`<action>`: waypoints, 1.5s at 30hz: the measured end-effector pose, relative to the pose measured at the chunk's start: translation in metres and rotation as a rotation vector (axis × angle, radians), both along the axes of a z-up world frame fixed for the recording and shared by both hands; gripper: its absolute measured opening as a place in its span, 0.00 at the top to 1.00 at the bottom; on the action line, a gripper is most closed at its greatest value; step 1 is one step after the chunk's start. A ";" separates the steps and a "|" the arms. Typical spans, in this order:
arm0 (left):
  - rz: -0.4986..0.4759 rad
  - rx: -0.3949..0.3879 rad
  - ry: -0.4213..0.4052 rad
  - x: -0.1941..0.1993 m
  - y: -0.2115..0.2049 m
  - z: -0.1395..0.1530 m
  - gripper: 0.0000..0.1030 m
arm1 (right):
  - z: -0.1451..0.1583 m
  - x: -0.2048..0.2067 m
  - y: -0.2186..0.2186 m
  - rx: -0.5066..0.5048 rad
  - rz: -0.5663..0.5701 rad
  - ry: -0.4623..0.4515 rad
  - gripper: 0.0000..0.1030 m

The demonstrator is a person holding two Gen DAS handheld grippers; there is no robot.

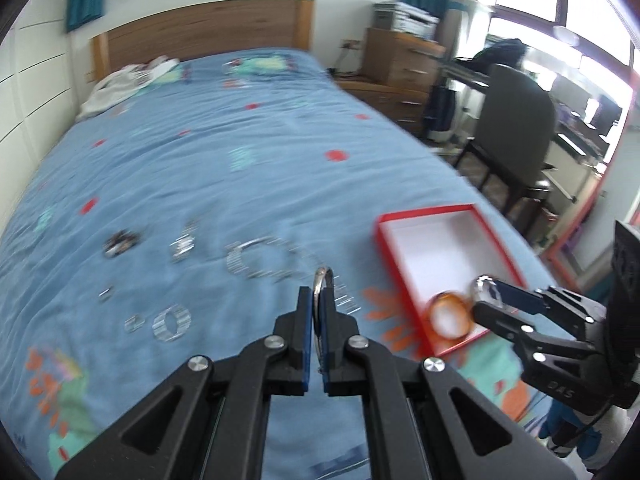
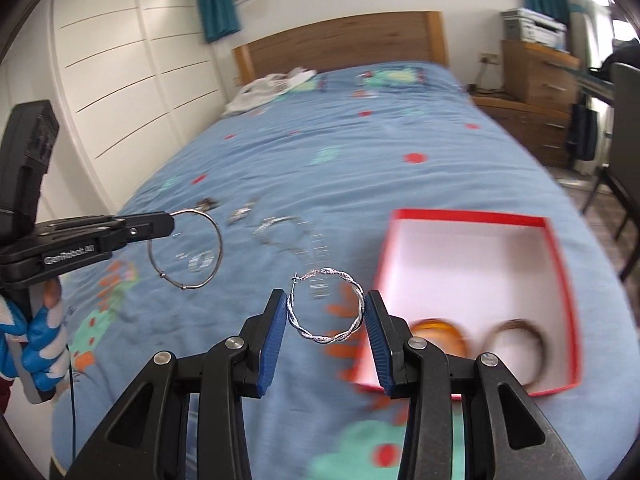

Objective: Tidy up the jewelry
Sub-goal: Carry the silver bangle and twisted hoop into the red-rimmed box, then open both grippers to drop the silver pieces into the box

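My left gripper (image 1: 319, 300) is shut on a thin silver hoop (image 1: 322, 280), seen edge-on between its blue pads; in the right wrist view that hoop (image 2: 186, 250) hangs from the left gripper (image 2: 168, 222) above the bedspread. My right gripper (image 2: 325, 308) is shut on a twisted silver hoop earring (image 2: 326, 306), gripped across its width; in the left wrist view it (image 1: 490, 292) hovers at the box's near corner. A red box (image 2: 558, 264) with a white inside lies on the bed and holds an amber bangle (image 2: 440, 334) and a brown bangle (image 2: 516, 332). Several silver pieces (image 1: 256, 258) lie blurred on the bedspread.
The bed's blue patterned cover (image 1: 240, 152) stretches to a wooden headboard (image 1: 200, 28) with white cloth (image 1: 120, 84) near it. A dark chair (image 1: 516, 120) and wooden drawers (image 1: 404, 72) stand beyond the bed's right edge. White cupboards (image 2: 120, 80) line the left wall.
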State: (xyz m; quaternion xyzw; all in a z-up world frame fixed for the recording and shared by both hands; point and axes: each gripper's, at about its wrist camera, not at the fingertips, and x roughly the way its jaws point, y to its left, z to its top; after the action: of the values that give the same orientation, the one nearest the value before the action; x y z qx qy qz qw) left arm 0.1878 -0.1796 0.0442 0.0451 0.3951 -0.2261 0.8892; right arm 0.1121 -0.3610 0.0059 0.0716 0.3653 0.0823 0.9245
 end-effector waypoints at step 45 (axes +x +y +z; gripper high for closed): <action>-0.102 0.112 0.206 0.114 -0.198 -0.139 0.94 | -0.099 0.087 -0.123 -0.277 0.062 0.281 0.60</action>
State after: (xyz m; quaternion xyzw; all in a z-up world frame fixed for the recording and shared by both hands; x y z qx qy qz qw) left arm 0.3019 -0.3779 -0.0945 0.0914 0.4937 -0.2520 0.8273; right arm 0.1987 -0.4838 -0.0931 -0.0570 0.5007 0.0489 0.8623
